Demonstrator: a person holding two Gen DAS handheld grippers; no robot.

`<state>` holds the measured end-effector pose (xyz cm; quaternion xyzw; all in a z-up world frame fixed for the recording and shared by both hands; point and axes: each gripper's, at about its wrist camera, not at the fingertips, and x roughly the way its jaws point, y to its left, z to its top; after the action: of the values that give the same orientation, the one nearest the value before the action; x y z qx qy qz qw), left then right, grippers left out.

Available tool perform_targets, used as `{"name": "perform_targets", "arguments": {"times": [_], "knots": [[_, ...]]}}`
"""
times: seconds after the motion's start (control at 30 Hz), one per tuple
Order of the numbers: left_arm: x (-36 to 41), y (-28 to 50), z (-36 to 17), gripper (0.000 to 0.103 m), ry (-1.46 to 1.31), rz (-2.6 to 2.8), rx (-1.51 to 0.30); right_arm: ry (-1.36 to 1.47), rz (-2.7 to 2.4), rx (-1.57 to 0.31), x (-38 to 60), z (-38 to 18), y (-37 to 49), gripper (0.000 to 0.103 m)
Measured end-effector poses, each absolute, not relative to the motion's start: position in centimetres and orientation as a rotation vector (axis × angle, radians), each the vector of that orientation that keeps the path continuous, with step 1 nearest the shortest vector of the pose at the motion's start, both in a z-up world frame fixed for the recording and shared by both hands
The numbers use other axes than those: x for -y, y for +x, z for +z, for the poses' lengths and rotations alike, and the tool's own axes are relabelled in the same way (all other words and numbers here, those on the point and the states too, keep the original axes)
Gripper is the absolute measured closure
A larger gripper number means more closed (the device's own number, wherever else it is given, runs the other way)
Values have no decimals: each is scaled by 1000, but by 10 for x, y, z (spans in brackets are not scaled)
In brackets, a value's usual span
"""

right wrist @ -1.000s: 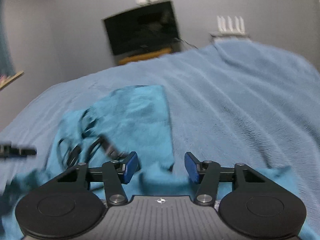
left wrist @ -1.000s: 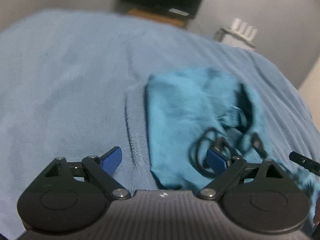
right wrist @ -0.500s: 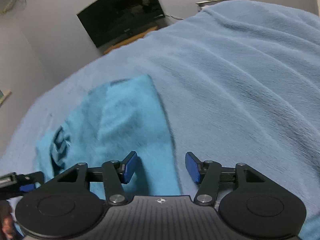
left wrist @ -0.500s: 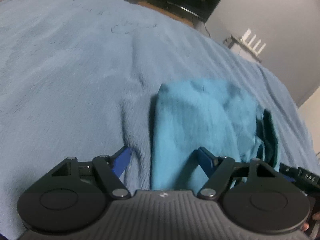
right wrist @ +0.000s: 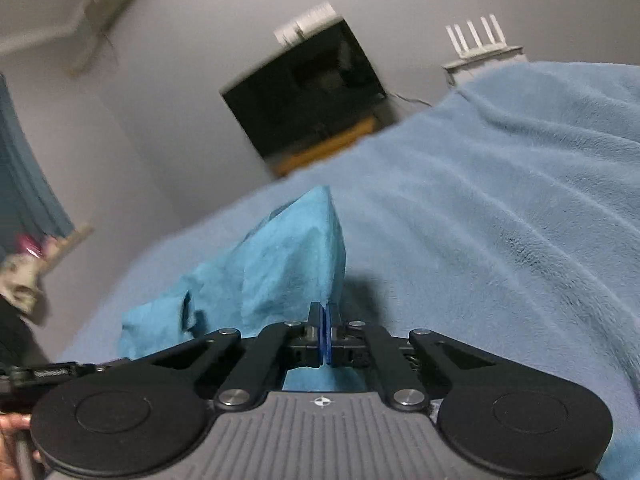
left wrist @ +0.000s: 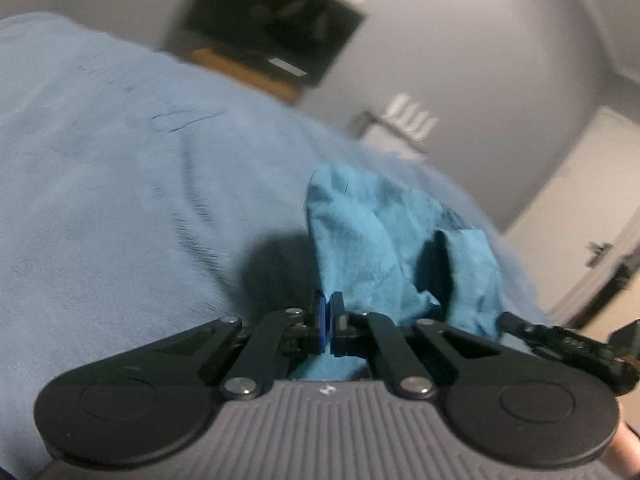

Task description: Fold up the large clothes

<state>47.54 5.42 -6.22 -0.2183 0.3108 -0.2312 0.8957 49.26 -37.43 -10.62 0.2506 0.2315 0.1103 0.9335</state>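
A teal garment lies crumpled on the light blue blanket of a bed. My left gripper is shut on the garment's near left edge, with the cloth lifted into a ridge ahead of the blue pads. In the right wrist view the same teal garment rises in a peak, and my right gripper is shut on its near right edge. The other gripper's black arm shows at the right of the left wrist view, and the left one shows at the left edge of the right wrist view.
Wide blue blanket spreads to both sides of the garment. Beyond the bed stand a dark television on a wooden stand, a white router with antennas, and a door at the right. Shelving stands at the left.
Both grippers went from open to shut on the garment's near edge. The cloth, flat before, now stands lifted in a peak, and both views have tilted up toward the wall.
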Motion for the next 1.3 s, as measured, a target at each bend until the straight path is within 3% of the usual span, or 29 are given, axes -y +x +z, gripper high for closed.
{"name": "perform_targets", "arguments": {"times": [0.23,0.43,0.63,0.7,0.77,0.8,0.83,0.87,1.07,1.3], "knots": [[-64,390,-44,103,-415,-564,-612,458,297,-406,390,-89,384,102],[-75,325,-65,103,-311,-503,-736,390,247,-467,413,-88,297,102],[-103,274,-71,103,-309,-341,-796,436,103,-512,436,-91,242,89],[-108,258,-65,102,-332,-318,-774,440,97,-497,431,-86,232,76],[-98,246,-55,73,-315,-312,-740,421,120,-479,415,-80,228,61],[-90,241,-51,61,-304,-309,-719,395,139,-474,404,-78,229,59],[-80,235,-47,39,-296,-308,-695,359,152,-470,392,-77,229,59],[-68,230,-44,33,-287,-317,-663,318,161,-465,381,-76,230,59],[11,214,-38,31,-143,-444,-637,52,246,-468,318,-81,216,58],[65,201,-93,31,211,-403,-805,6,171,-744,309,-119,234,57]]}}
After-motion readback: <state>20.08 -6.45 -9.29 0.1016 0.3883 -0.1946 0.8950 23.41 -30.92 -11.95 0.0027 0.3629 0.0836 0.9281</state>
